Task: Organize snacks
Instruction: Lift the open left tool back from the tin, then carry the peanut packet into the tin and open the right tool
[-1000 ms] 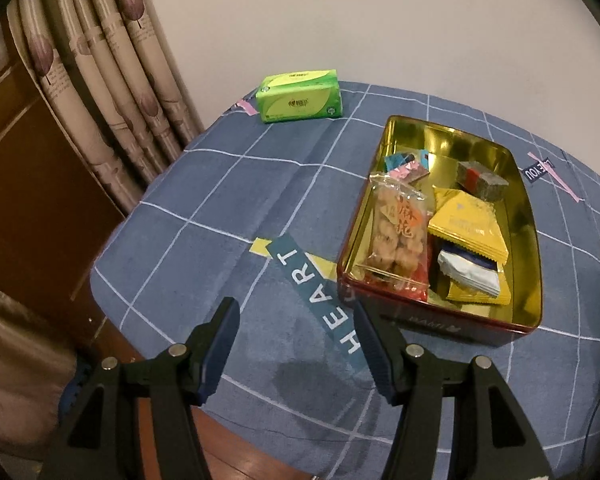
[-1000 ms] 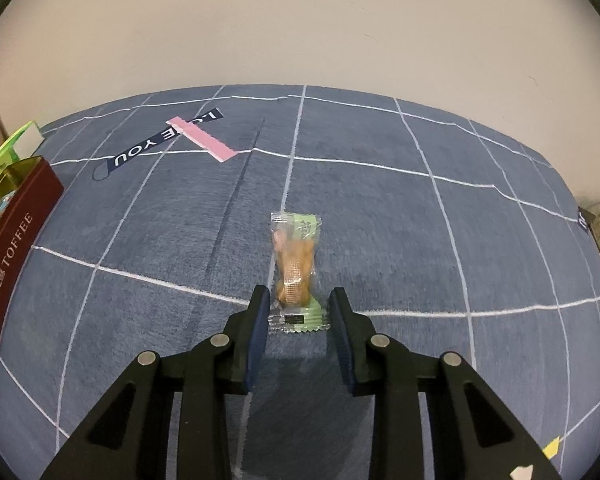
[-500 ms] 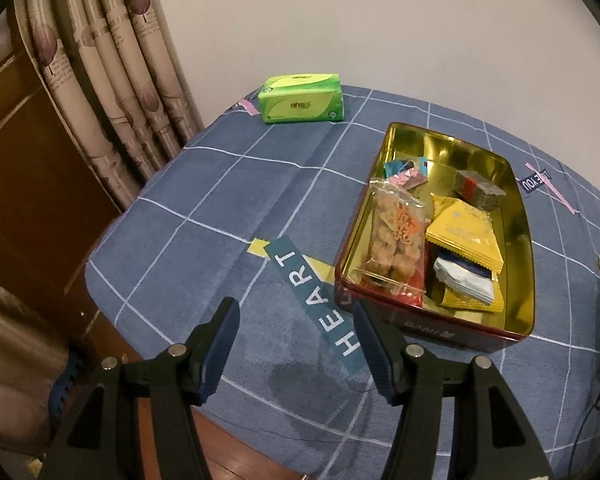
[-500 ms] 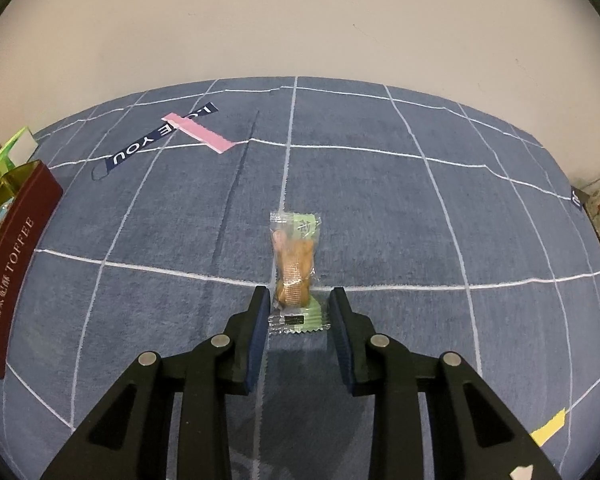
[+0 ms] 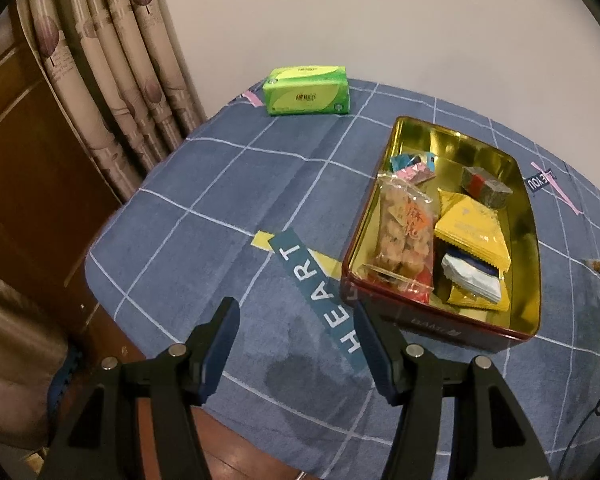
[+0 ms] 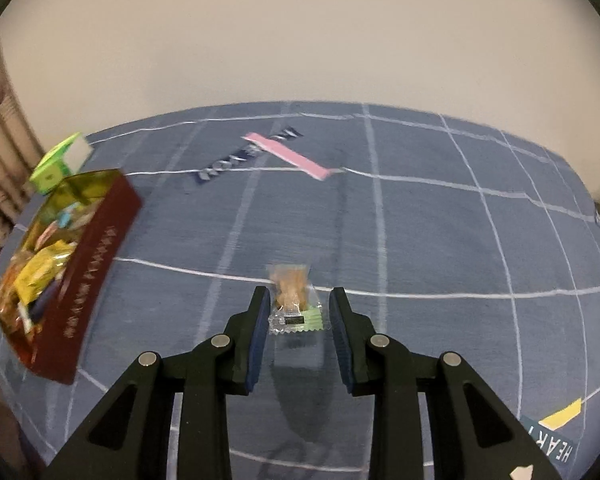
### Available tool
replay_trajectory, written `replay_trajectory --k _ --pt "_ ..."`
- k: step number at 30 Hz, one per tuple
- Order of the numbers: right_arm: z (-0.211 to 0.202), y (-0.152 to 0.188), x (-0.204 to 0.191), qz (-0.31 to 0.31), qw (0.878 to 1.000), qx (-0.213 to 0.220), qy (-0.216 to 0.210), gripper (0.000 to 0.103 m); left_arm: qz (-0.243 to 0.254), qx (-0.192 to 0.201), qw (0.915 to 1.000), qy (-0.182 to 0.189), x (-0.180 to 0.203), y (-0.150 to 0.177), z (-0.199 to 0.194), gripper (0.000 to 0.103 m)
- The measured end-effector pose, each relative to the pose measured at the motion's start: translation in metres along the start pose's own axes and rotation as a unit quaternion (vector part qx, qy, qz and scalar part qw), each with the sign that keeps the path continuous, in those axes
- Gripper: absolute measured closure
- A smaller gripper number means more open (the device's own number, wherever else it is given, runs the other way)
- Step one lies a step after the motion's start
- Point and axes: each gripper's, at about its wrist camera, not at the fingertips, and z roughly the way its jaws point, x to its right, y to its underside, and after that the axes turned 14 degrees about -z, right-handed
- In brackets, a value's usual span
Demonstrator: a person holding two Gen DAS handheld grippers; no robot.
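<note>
My right claw (image 6: 298,312) pinches the snack packet (image 6: 294,302) by its near end, low centre of frame. I carry it level toward the tin (image 6: 96,264) at left, clearing the rim. My left claw (image 5: 294,334) hangs spread, empty.

A plain pale wall (image 5: 380,20) stands behind the table's blue checked cloth (image 5: 228,200). Patterned beige curtains (image 5: 112,80) hang at left beside dark wood panelling (image 5: 32,184). The light is dim.
</note>
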Motion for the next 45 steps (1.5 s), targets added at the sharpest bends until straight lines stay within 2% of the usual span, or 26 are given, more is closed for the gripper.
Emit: replay_trajectory --k 6,13,18,20,22,26,31,34,41,45 --pt "0.000 0.006 -0.016 -0.010 1.000 -0.013 -0.012 0.075 -0.009 -0.007 0.9999 0.003 -0.004 -0.001 0.001 0.042" --pt "0.020 0.027 -0.006 0.005 0.998 -0.054 -0.026 0.075 -0.014 -0.015 0.9998 0.005 -0.005 -0.001 0.004 0.042" --pt "0.028 0.026 -0.006 -0.005 0.998 -0.061 -0.028 0.074 -0.014 -0.015 0.9998 0.003 -0.005 -0.001 0.004 0.042" --pt "0.030 0.024 -0.007 -0.009 0.998 -0.062 -0.028 0.072 -0.013 -0.018 0.9997 0.002 -0.005 -0.001 0.005 0.042" --pt "0.033 0.021 -0.007 -0.014 0.997 -0.065 -0.028 0.061 -0.014 -0.018 0.9997 0.002 -0.005 -0.001 0.005 0.042" --pt "0.039 0.014 -0.008 -0.024 0.997 -0.064 -0.024 0.059 -0.014 -0.021 0.9997 -0.001 -0.005 -0.001 0.007 0.042" --pt "0.042 0.008 -0.011 -0.031 0.997 -0.068 -0.019 0.066 -0.016 -0.023 0.9996 -0.002 -0.005 -0.002 0.008 0.042" --pt "0.042 0.008 -0.012 -0.033 0.997 -0.066 -0.015 0.080 -0.017 -0.028 0.9995 -0.001 -0.006 -0.001 0.009 0.042" --pt "0.040 0.006 -0.013 -0.022 0.997 -0.074 -0.010 0.083 -0.021 -0.029 0.9994 0.000 -0.006 -0.001 0.009 0.042" --pt "0.031 -0.001 -0.021 -0.022 0.998 -0.064 -0.010 0.083 -0.022 -0.032 0.9993 0.002 -0.006 -0.001 0.010 0.042"
